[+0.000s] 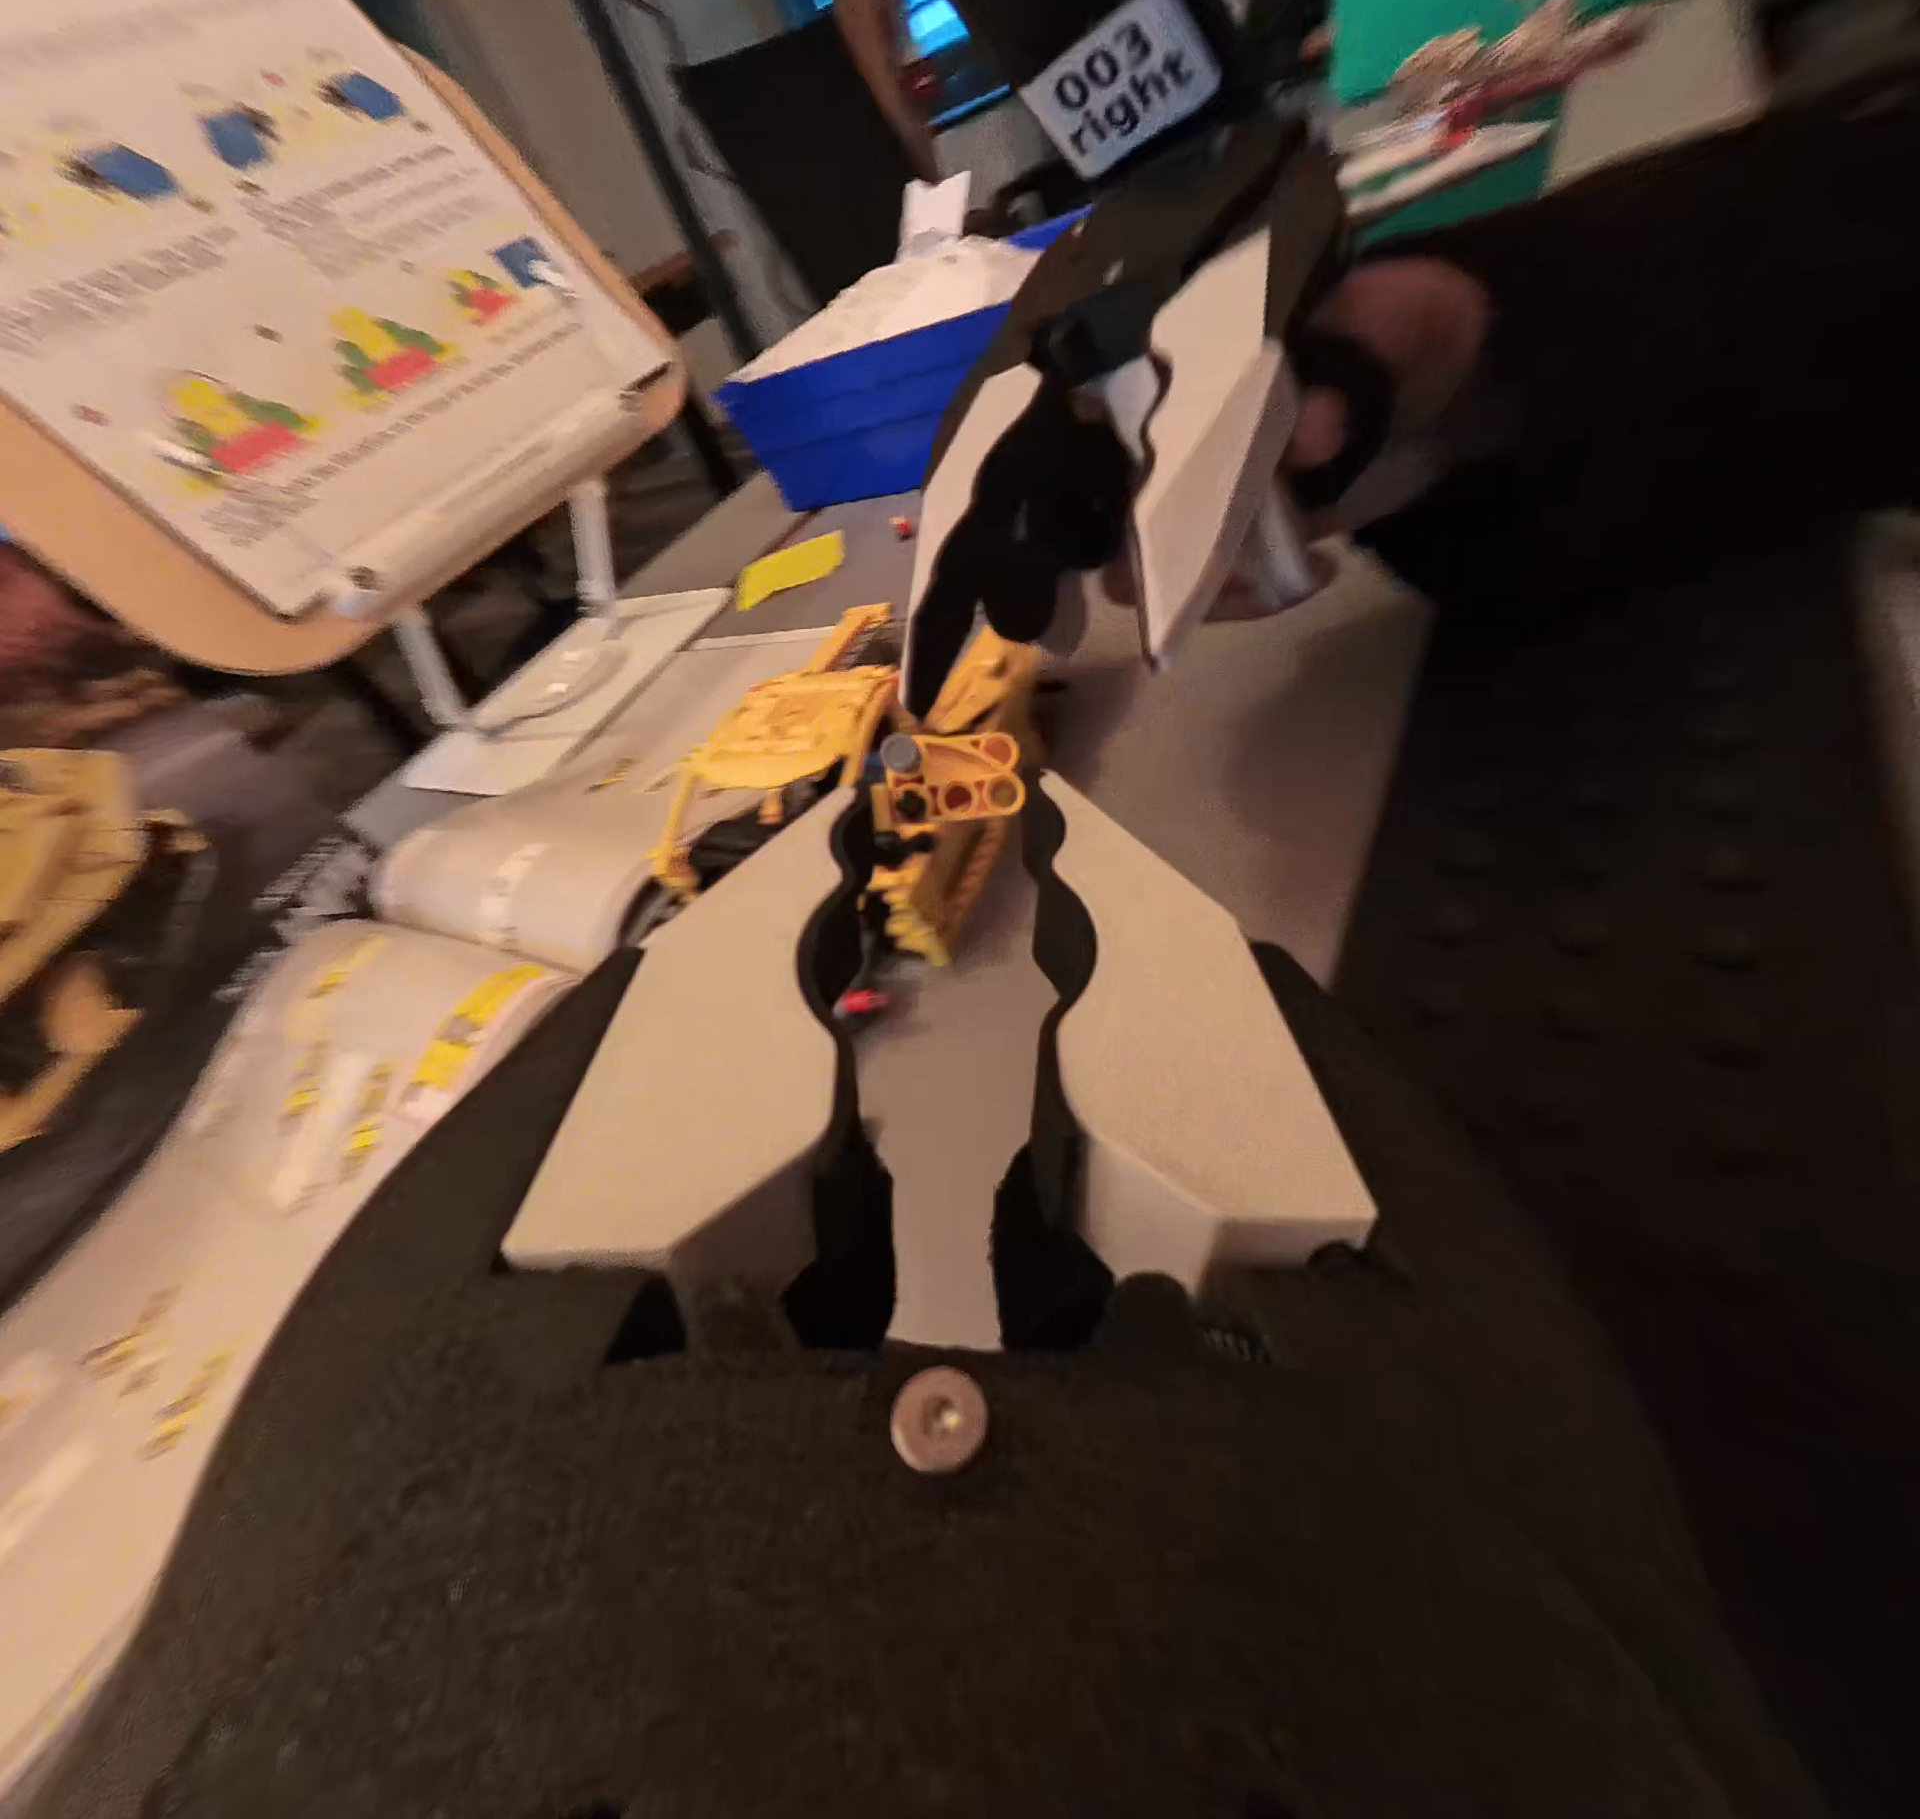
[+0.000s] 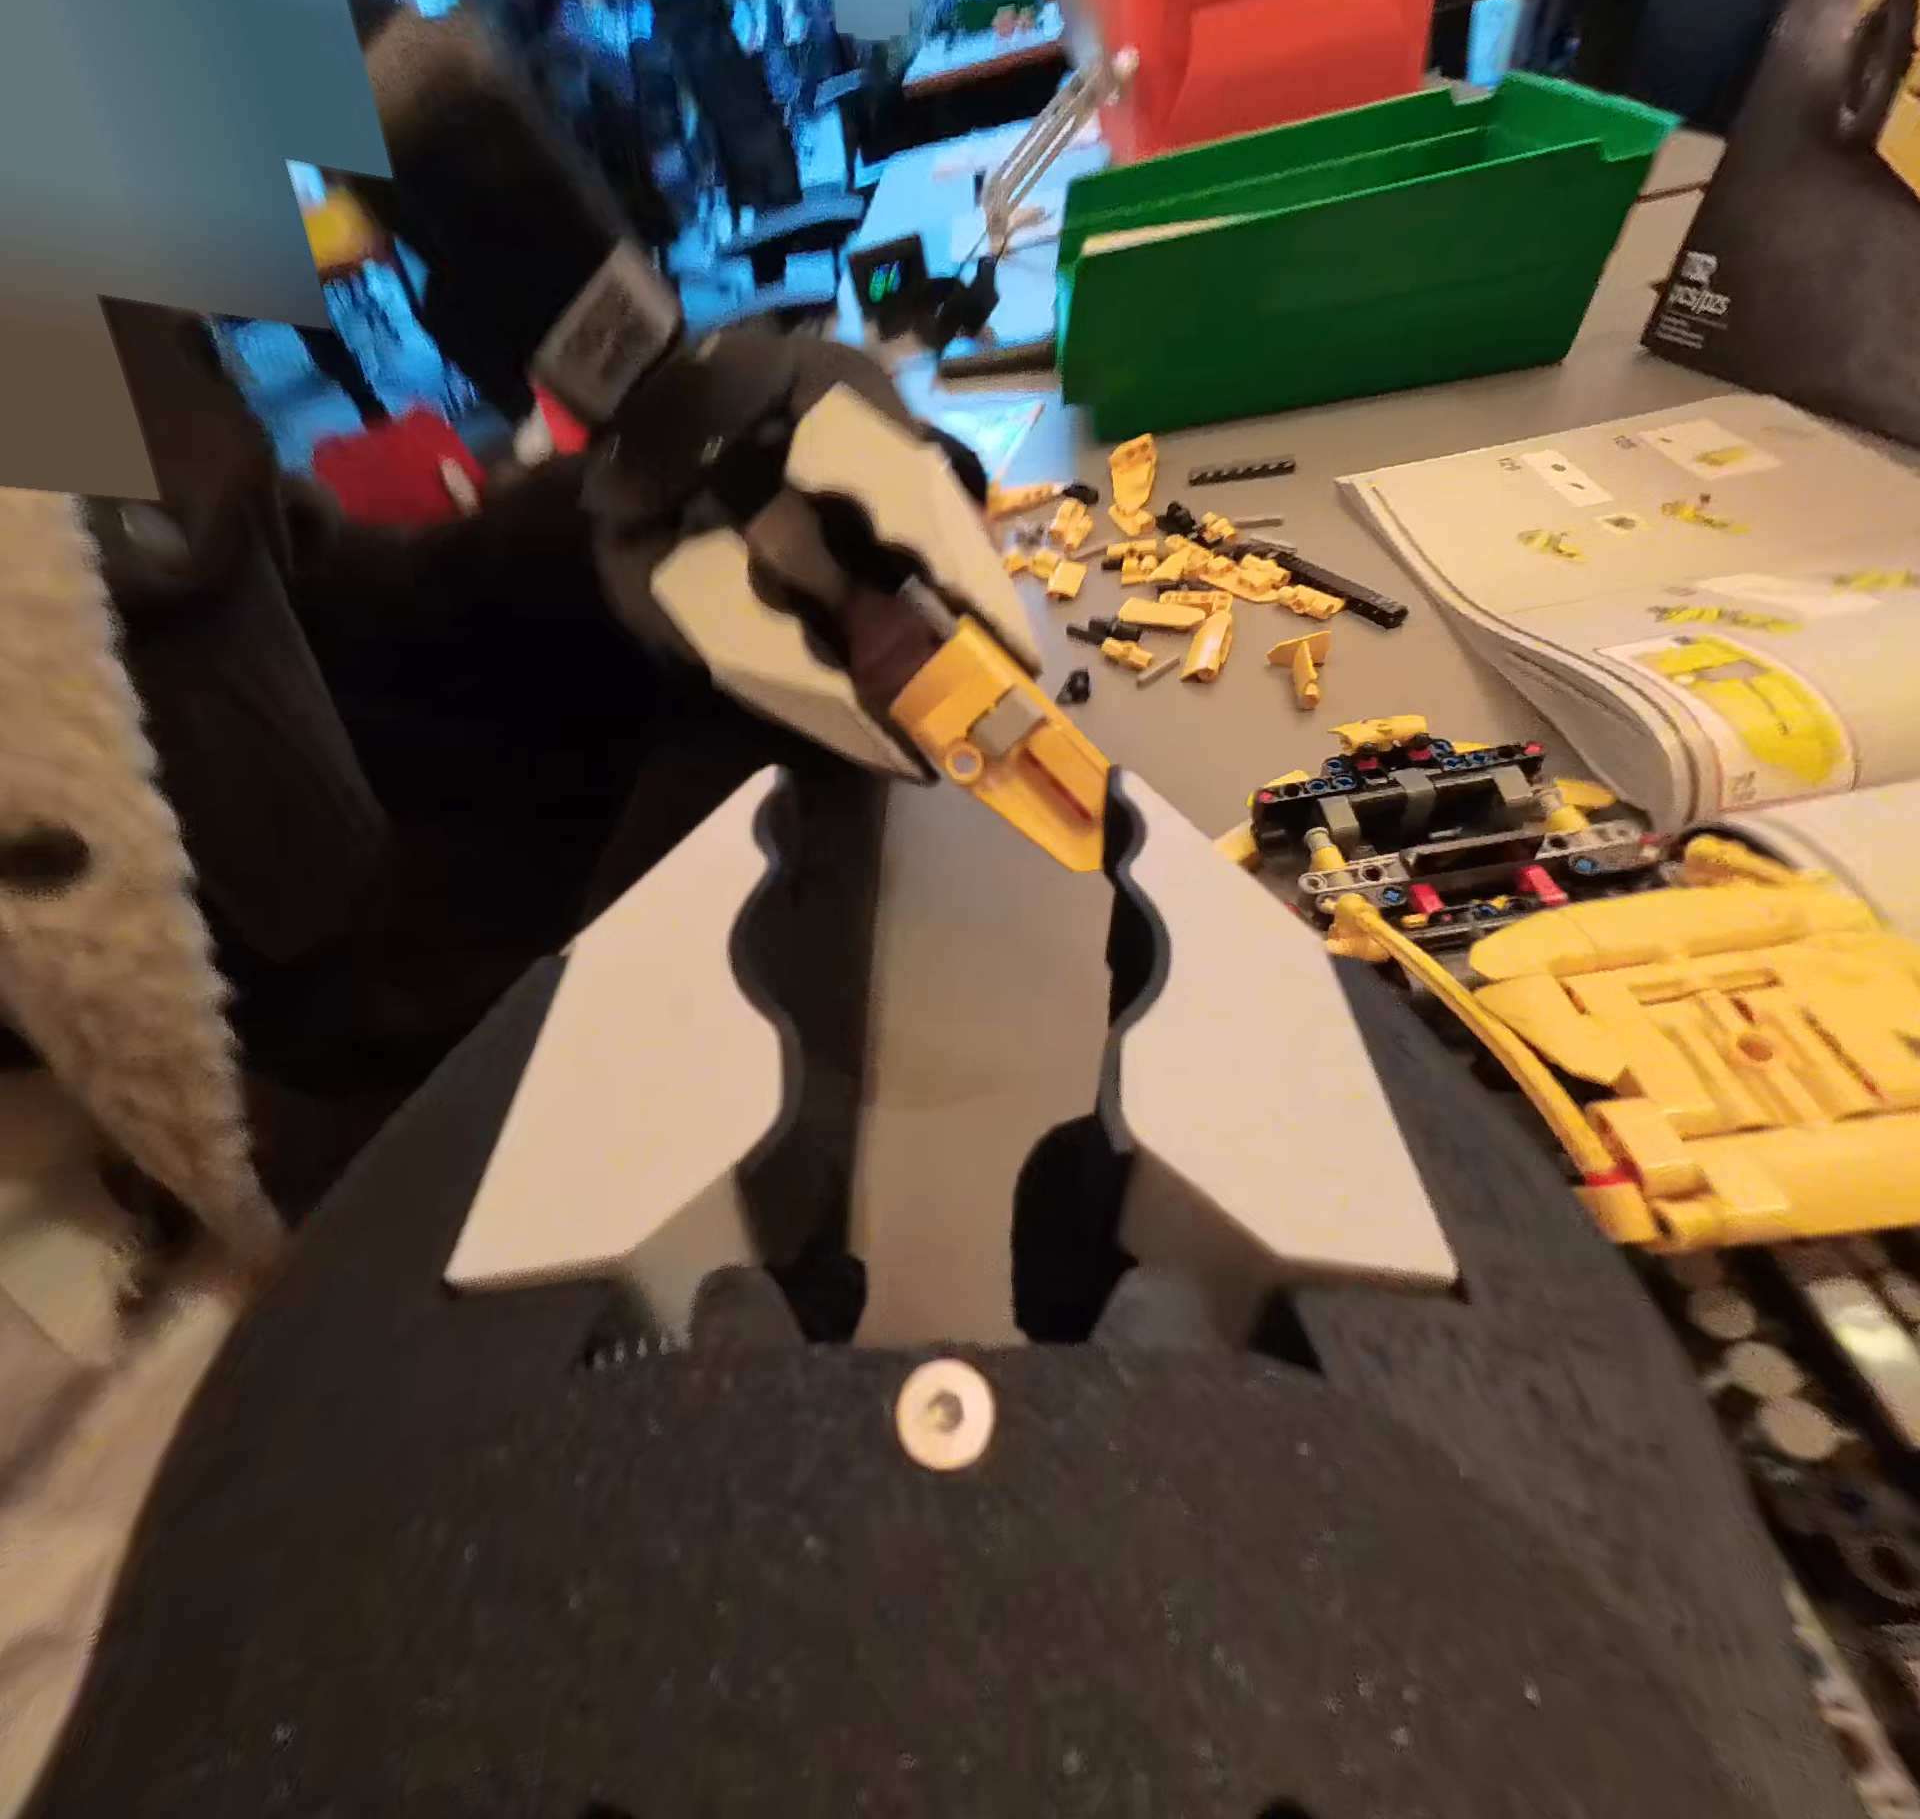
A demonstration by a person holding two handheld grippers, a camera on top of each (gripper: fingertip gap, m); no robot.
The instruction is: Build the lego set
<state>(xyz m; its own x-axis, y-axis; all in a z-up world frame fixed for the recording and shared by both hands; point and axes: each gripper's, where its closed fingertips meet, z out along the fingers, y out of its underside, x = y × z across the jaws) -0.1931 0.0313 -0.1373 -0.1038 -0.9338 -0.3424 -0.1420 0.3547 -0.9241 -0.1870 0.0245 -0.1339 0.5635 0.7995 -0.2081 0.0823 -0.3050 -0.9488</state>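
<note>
My left gripper (image 1: 945,798) is shut on a small yellow lego sub-assembly (image 1: 961,782) with a grey pin and holds it above the table. The right wrist view shows it (image 2: 971,715) with the yellow piece (image 2: 1023,782) sticking out of its tips. My right gripper (image 2: 945,793) is open and empty, and its right fingertip (image 2: 1127,813) touches the end of the held piece. In the left wrist view the right gripper (image 1: 1034,678) points down just behind the piece. The partly built yellow car (image 2: 1662,1042) lies on the table at the right, and also shows in the left wrist view (image 1: 790,720).
A pile of loose yellow and black parts (image 2: 1174,585) lies behind the car. An open instruction booklet (image 2: 1662,606) is at the right. A green bin (image 2: 1351,283) and the set's box (image 2: 1818,211) stand at the back. A blue bin (image 1: 862,408) and an instruction sheet on a stand (image 1: 260,263) are farther off. My left and right fingertips are right by each other.
</note>
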